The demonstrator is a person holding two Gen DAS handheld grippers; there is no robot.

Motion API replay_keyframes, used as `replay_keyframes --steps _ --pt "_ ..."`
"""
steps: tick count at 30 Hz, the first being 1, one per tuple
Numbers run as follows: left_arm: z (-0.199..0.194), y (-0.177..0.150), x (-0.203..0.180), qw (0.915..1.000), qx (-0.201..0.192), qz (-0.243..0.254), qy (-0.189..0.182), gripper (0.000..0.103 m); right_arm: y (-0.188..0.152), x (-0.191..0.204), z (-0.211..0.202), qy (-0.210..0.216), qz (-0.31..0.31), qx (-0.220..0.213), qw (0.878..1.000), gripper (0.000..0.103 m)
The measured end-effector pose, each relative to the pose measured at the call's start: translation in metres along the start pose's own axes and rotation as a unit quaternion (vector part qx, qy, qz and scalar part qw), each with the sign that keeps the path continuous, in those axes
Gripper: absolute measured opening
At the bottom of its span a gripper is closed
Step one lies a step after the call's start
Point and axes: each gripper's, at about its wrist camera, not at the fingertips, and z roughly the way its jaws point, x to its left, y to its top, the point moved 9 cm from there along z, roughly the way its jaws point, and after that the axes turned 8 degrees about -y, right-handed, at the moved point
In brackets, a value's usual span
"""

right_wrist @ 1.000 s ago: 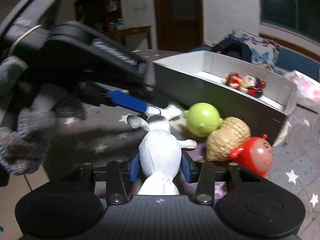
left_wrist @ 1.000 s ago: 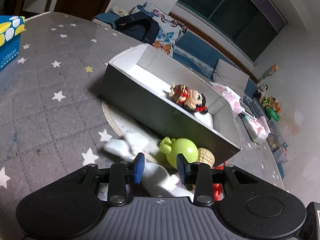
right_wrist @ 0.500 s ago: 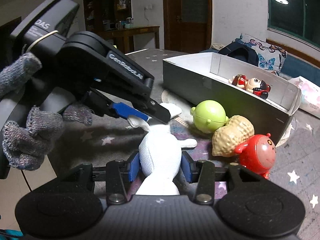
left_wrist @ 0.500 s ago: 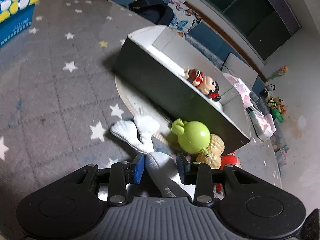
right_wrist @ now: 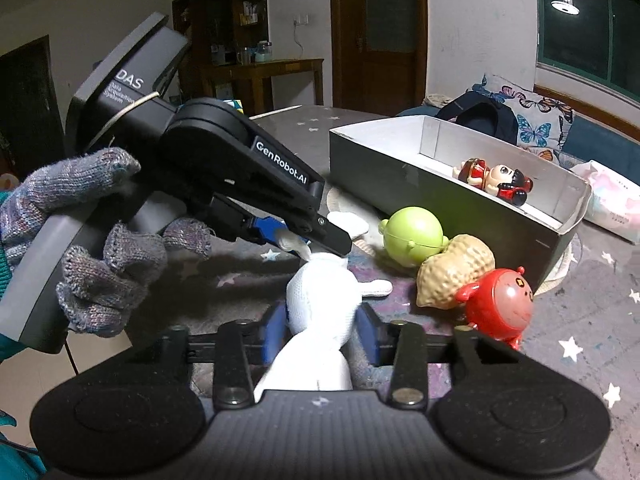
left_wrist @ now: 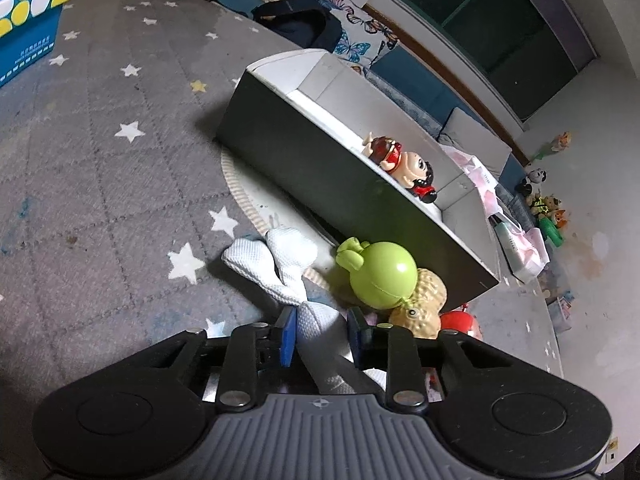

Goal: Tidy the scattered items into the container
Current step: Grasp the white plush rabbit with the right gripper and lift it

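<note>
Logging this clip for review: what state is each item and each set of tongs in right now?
White mesh plush rabbit: on the mat, held at both ends.
Left tongs: shut on its ears.
Right tongs: shut on its body.
Grey rectangular box: open.
Red-clad doll figure: lying inside the box.
Green round toy, tan peanut toy, red round toy: outside, beside the box.

Night-time living room, lights on

The dark window (left_wrist: 500, 36) is the anchor: a ceiling lamp (right_wrist: 564, 6) reflects in it, a blue sofa (left_wrist: 404, 76) with a butterfly cushion (right_wrist: 536, 120) sits right under it, and a wooden door (right_wrist: 380, 32) and cluttered sideboard (right_wrist: 264, 72) stand off to its left on the white wall (right_wrist: 480, 24).
</note>
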Motion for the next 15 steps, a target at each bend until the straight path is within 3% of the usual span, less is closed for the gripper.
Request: replay_keyframes --steps 7,15 --pt "-0.016 0.014 -0.015 0.9994 -0.024 -0.001 -0.024 0.026 0.013 -0.001 -0.012 -0.004 -0.016 -0.02 1.0 0.032" --pt "-0.029 0.064 -0.055 0.9955 -0.07 0.036 -0.053 0.025 0.057 -0.024 -0.021 -0.025 -0.04 -0.062 0.997 0.032"
